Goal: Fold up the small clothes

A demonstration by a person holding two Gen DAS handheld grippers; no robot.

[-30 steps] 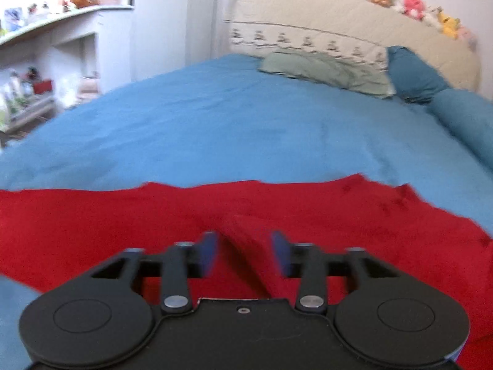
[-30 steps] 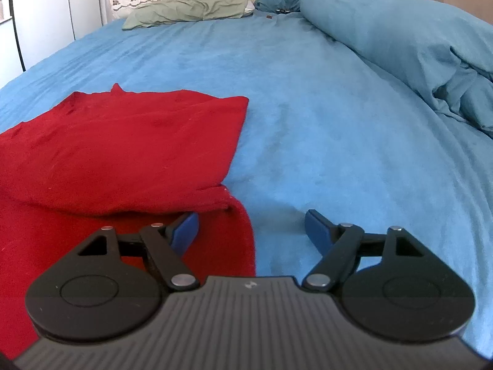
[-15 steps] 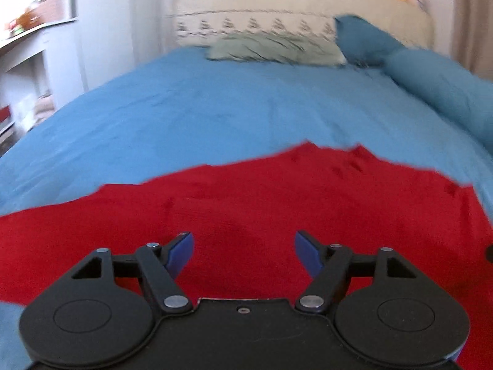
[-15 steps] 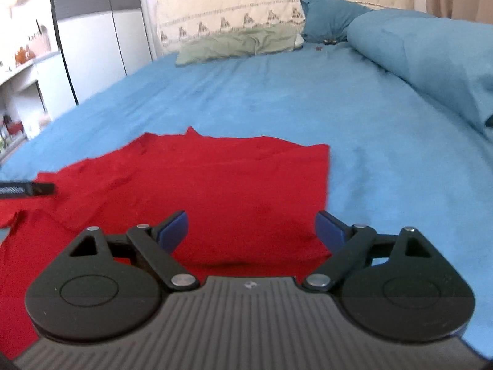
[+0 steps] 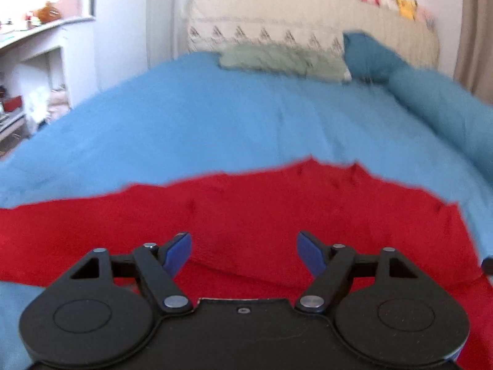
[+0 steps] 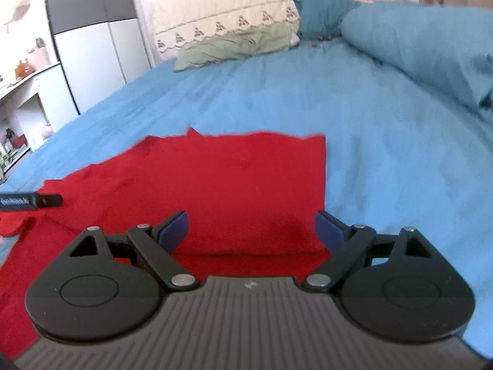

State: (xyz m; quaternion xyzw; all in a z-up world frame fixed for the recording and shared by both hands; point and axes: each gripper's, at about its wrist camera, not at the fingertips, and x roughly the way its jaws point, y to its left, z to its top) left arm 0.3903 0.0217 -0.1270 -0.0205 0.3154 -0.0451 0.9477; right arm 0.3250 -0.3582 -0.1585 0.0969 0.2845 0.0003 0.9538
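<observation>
A red garment lies on the blue bedspread, folded over itself with a fold edge near me. My left gripper is open and empty above the garment's near fold. In the right wrist view the garment lies flat with its right edge straight. My right gripper is open and empty above the garment's near right part. The left gripper's finger pokes in at the far left of the right wrist view.
A green pillow, a dark blue pillow and a rolled blue duvet lie at the head and right side of the bed. A white shelf unit and a wardrobe stand on the left.
My left gripper opened and let go of the red cloth, then pulled back. Both grippers rose and tilted up. The folded top layer now lies flat.
</observation>
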